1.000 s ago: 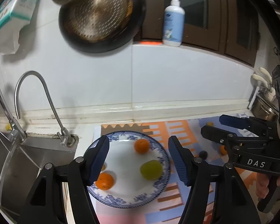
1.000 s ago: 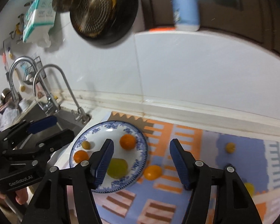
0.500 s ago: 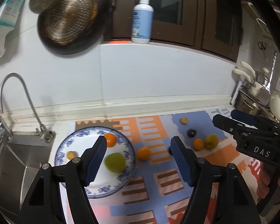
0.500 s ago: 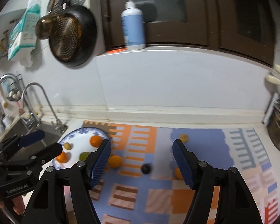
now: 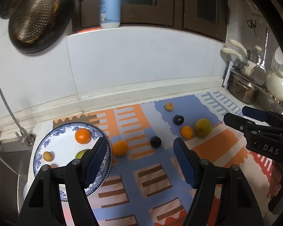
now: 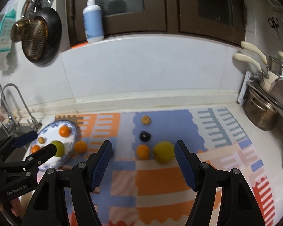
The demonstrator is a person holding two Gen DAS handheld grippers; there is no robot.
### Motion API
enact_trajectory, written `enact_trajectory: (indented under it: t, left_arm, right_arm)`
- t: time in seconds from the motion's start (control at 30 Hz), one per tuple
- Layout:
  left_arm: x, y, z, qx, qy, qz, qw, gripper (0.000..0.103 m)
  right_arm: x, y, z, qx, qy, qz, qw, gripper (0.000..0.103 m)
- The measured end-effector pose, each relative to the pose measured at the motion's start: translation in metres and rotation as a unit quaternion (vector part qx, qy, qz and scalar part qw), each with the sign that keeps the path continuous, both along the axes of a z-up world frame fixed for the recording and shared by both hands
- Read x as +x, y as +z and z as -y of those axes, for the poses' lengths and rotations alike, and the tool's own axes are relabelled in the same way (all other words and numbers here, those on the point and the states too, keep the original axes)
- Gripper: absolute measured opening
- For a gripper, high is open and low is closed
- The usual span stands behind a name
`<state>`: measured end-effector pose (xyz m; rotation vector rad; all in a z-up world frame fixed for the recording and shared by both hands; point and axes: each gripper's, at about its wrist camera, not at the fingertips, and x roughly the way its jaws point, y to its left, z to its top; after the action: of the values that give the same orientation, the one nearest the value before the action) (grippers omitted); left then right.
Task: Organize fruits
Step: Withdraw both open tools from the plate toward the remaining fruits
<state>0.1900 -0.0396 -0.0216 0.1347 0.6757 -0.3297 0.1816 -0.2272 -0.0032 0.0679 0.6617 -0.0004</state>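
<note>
A blue-and-white plate [image 5: 47,141] [image 6: 47,131] at the mat's left holds an orange [image 5: 82,136], a small yellow fruit [image 5: 47,156] and a green fruit [image 6: 58,148]. On the patterned mat lie an orange [image 5: 119,147] beside the plate, two dark plums [image 5: 155,141] [image 5: 178,120], a small orange [image 5: 186,132], a yellow-green fruit [image 5: 202,127] [image 6: 163,152] and a small yellow fruit [image 5: 169,106]. My left gripper [image 5: 141,162] is open and empty above the mat. My right gripper [image 6: 143,163] is open and empty, just in front of the small orange [image 6: 142,151].
A sink [image 5: 1,162] with a tap [image 5: 7,109] lies left of the plate. Steel pots [image 5: 243,92] and a white kettle [image 5: 277,86] stand at the right end. A pan [image 5: 34,17] hangs on the wall; a pump bottle [image 5: 110,5] stands on the ledge.
Both grippers have pulled back and swung right from over the plate toward the mat's middle. More loose fruit has come into view. Both stay open and empty.
</note>
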Motion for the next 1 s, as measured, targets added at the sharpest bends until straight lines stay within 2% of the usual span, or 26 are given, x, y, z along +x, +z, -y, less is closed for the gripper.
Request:
enact_trajectory:
  t: [0.43,1.0]
  left_arm:
    - [0.030,-0.042,0.038,0.039,-0.019,-0.034,0.9985,0.072]
    - [0.069,-0.086,0.063,0.077,-0.055,-0.063,0.9935,0.071]
  right_arm:
    - [0.033,-0.048,0.033,-0.020,0.014,-0.066,0.998,0.069]
    - [0.075,-0.095,0.046,-0.034,0.046,-0.107,0.993,0.069]
